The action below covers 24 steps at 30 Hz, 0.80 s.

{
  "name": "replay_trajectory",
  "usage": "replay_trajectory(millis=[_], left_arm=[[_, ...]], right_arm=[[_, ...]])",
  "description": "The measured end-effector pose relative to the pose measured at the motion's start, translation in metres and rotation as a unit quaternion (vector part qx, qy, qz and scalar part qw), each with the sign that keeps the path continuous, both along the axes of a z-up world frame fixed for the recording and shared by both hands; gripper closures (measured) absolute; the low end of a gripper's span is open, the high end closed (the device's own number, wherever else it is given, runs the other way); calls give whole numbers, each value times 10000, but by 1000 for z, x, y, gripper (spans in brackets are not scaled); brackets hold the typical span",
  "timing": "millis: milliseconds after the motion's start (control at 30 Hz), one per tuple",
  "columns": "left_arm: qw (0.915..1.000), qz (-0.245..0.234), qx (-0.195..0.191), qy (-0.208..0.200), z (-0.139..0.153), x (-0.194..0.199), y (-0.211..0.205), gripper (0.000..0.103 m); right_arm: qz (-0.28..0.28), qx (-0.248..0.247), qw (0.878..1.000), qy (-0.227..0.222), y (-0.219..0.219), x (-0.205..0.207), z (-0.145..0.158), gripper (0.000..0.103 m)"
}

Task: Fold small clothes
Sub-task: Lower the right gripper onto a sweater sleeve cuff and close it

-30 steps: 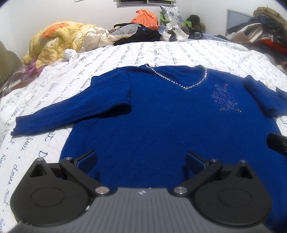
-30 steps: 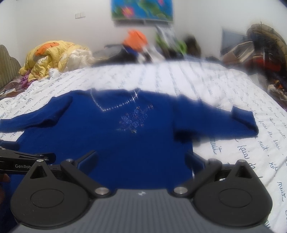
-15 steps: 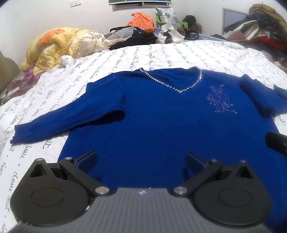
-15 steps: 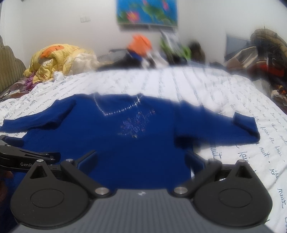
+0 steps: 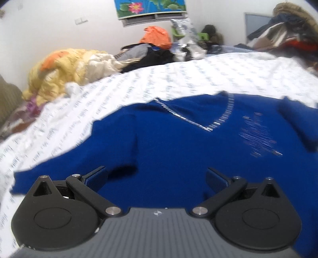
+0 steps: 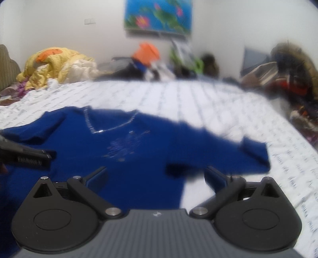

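A blue sweater (image 5: 178, 142) with a rhinestone V-neck and a sparkly flower motif lies flat, front up, on the white printed bed sheet (image 5: 178, 79). It also shows in the right wrist view (image 6: 123, 150), sleeves spread to both sides. My left gripper (image 5: 157, 176) is open and empty, hovering low over the sweater's lower left part near the left sleeve. My right gripper (image 6: 156, 176) is open and empty over the sweater's lower right hem and side edge. The left gripper's side (image 6: 25, 154) shows at the left of the right wrist view. Both views are blurred.
A yellow and orange quilt (image 5: 65, 69) is heaped at the bed's far left. Mixed clothes and an orange bag (image 5: 157, 39) lie along the far edge. A pile of clothing (image 6: 288, 75) stands at the right. A lotus picture (image 6: 159, 17) hangs on the wall.
Both grippers have tilted up and pulled back a little, so more wall shows and the sweater sits lower in view. Both stay open. The sweater has not moved.
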<state>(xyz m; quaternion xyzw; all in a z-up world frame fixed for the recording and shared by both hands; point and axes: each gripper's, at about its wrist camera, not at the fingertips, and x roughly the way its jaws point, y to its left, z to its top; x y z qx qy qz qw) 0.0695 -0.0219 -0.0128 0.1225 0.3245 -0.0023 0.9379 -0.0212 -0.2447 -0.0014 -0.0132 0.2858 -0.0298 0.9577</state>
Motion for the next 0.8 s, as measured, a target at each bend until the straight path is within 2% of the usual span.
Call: replay_trajectory(millis=[67, 233, 333, 467, 567, 600, 700, 800], left_arm=[[9997, 203, 101, -61, -3, 20, 5, 0], [9965, 732, 378, 137, -18, 64, 24, 0], [9921, 1089, 617, 34, -19, 77, 41, 0], [9858, 1552, 642, -10, -13, 86, 84, 0], [9773, 1934, 857, -125, -9, 87, 120, 0], [9730, 2097, 945, -195, -7, 87, 133, 0], [9532, 2744, 1240, -273, -2, 91, 174, 0], [9257, 3473, 1489, -190, 4, 93, 214, 0]], right_arm=[[-235, -75, 9997, 4, -18, 7, -2, 0], [-1152, -394, 9926, -40, -79, 39, -11, 0], [-1612, -602, 9849, 201, -115, 69, -26, 0], [-1811, -777, 9779, 702, -146, 101, -51, 0], [-1748, -739, 9800, 601, -154, 105, -56, 0], [-1780, -838, 9787, 584, -154, 108, -55, 0], [-1898, -1108, 9742, 515, -159, 114, -54, 0], [-1759, -1006, 9779, 519, -166, 118, -54, 5]])
